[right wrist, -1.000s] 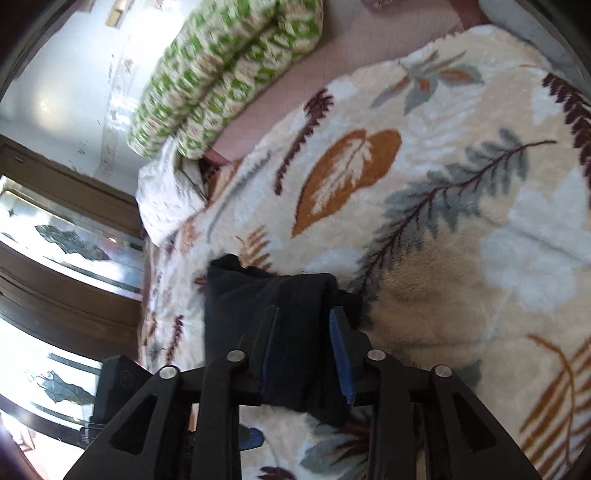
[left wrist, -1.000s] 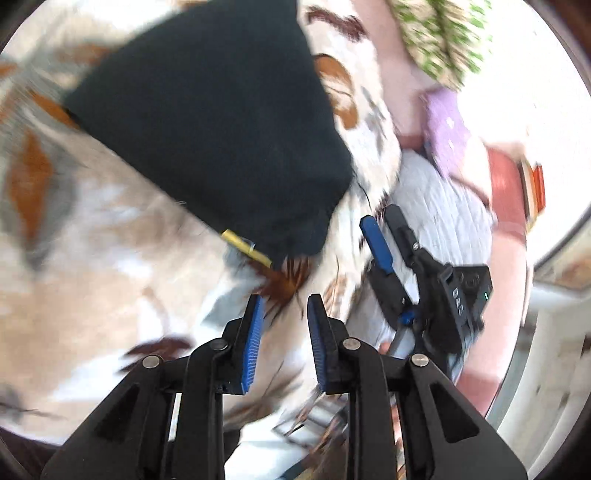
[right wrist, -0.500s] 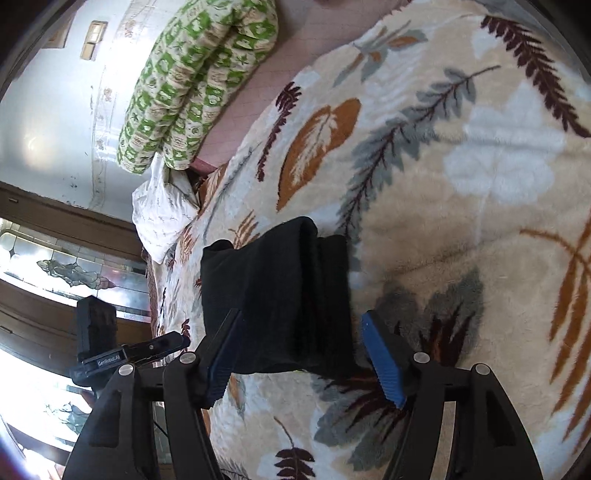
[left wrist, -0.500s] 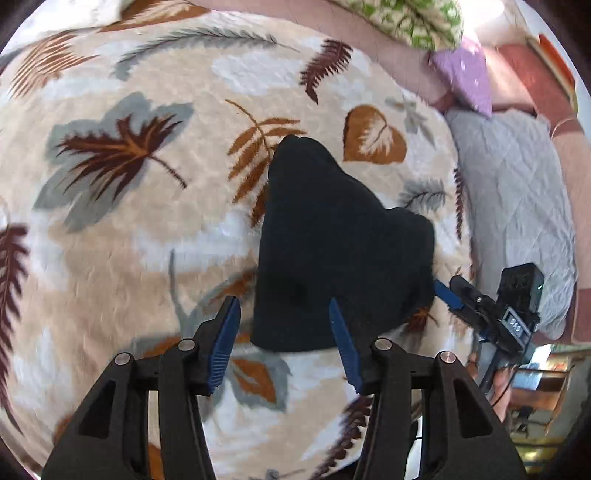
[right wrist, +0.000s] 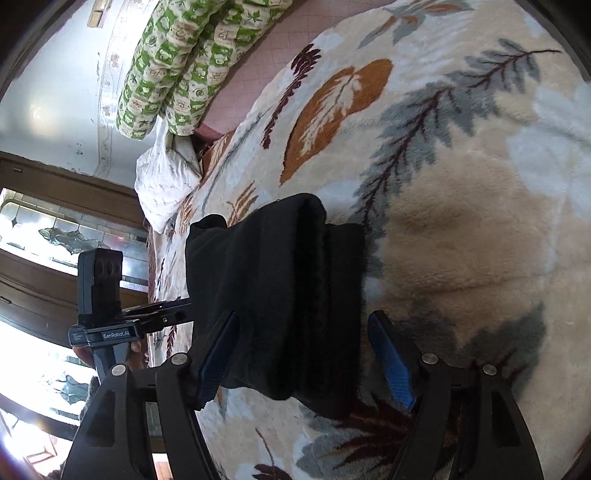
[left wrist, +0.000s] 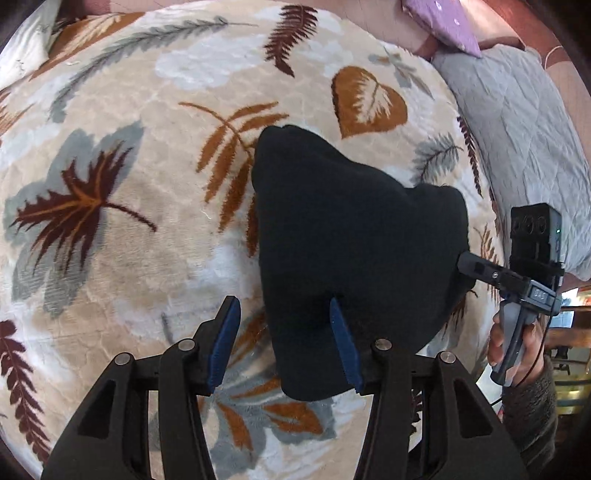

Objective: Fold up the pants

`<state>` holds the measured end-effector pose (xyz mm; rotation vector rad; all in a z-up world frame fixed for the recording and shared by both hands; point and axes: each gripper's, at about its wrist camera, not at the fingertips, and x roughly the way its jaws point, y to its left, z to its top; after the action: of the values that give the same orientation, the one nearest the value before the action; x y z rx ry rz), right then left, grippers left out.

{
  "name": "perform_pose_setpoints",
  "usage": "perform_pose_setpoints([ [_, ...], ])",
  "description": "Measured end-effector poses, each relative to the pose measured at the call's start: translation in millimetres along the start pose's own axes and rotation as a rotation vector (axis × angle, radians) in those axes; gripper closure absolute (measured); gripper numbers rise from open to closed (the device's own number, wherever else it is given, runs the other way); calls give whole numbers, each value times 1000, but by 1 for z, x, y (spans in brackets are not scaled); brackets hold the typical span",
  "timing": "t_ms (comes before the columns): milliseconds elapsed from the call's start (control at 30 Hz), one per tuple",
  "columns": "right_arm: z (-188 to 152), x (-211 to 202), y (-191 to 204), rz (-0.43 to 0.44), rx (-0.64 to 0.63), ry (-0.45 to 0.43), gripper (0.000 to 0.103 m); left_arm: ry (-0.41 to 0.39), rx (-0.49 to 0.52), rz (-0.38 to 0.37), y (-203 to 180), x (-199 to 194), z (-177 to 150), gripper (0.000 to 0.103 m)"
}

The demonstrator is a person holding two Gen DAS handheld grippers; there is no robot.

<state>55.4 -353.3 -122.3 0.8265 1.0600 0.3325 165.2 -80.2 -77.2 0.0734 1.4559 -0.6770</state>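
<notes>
The black pants (left wrist: 347, 236) lie folded into a compact bundle on the leaf-patterned blanket (left wrist: 122, 184). They also show in the right wrist view (right wrist: 280, 295), with stacked folded layers visible. My left gripper (left wrist: 280, 339) is open and empty, its jaws just above the bundle's near edge. My right gripper (right wrist: 303, 354) is open and empty, its jaws spread wide over the bundle's near end. The right gripper appears at the bundle's right edge in the left wrist view (left wrist: 480, 269). The left gripper appears at the bundle's left side in the right wrist view (right wrist: 147, 314).
A green-patterned rolled quilt (right wrist: 177, 70) lies at the far edge of the bed. A white pillow (right wrist: 166, 181) sits beside it. A grey quilted cover (left wrist: 524, 140) and a purple pillow (left wrist: 447, 18) lie to the right. A window (right wrist: 44, 236) is at left.
Both grippers opened and let go of the pants, then pulled back. The folded bundle now rests on the blanket, and both views have steadied over it.
</notes>
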Motion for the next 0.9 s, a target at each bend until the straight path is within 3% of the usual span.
perform_pose_setpoints([
  [100, 3, 3, -1, 43, 3, 6, 28, 35, -39, -81, 2, 17, 0, 44],
  [200, 2, 6, -2, 58, -9, 7, 30, -42, -92, -174, 4, 16, 1, 39],
  [267, 0, 6, -3, 59, -13, -6, 46, -68, -148, -228, 8, 19, 1, 39],
  [300, -1, 7, -5, 49, -12, -7, 60, -88, -161, -248, 8, 19, -1, 46],
  [333, -2, 8, -7, 37, -10, -8, 63, -97, -158, -256, 8, 19, -3, 65],
  [400, -4, 5, -7, 33, -17, -26, 67, -106, -163, -284, 8, 15, -8, 77],
  [667, -9, -11, 35, 3, -83, -81, 71, -161, -185, -266, 16, -30, -16, 85],
  [900, -8, 15, 119, 29, -177, -58, 71, -269, -177, -86, 57, -96, -34, 85],
])
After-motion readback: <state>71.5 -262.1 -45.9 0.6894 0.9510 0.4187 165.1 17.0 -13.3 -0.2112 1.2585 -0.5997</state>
